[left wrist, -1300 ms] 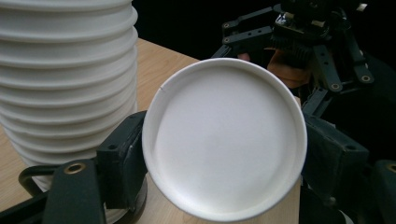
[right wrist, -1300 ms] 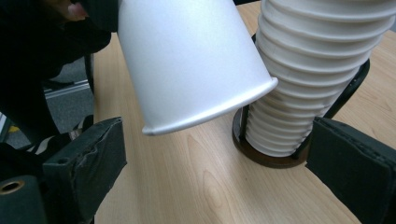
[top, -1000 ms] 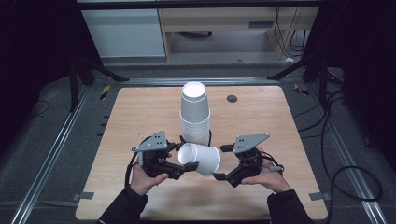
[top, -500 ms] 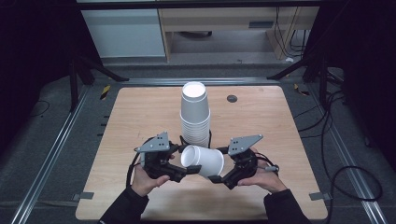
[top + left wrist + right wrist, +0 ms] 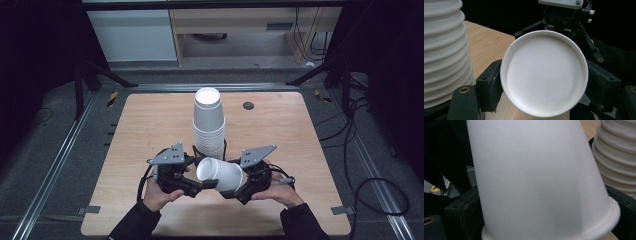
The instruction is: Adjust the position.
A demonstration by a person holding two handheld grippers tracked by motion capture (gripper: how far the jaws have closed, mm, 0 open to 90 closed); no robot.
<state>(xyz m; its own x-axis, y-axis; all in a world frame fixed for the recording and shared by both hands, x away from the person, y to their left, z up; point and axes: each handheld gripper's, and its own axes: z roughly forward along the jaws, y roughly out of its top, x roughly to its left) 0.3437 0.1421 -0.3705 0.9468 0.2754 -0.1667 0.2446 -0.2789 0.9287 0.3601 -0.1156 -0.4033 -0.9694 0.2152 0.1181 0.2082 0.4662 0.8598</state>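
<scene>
Just in front of the tall stack of white paper cups (image 5: 209, 124): single white paper cup (image 5: 220, 173) on its side, off the light wooden table (image 5: 140, 125). Left gripper (image 5: 197, 186) clamped near its base, right gripper (image 5: 239, 190) at its rim, closing slightly, palms turned inward.

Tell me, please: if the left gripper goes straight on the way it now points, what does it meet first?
Probably the single white cup lying sideways between its jaws; behind that, the right gripper.
</scene>
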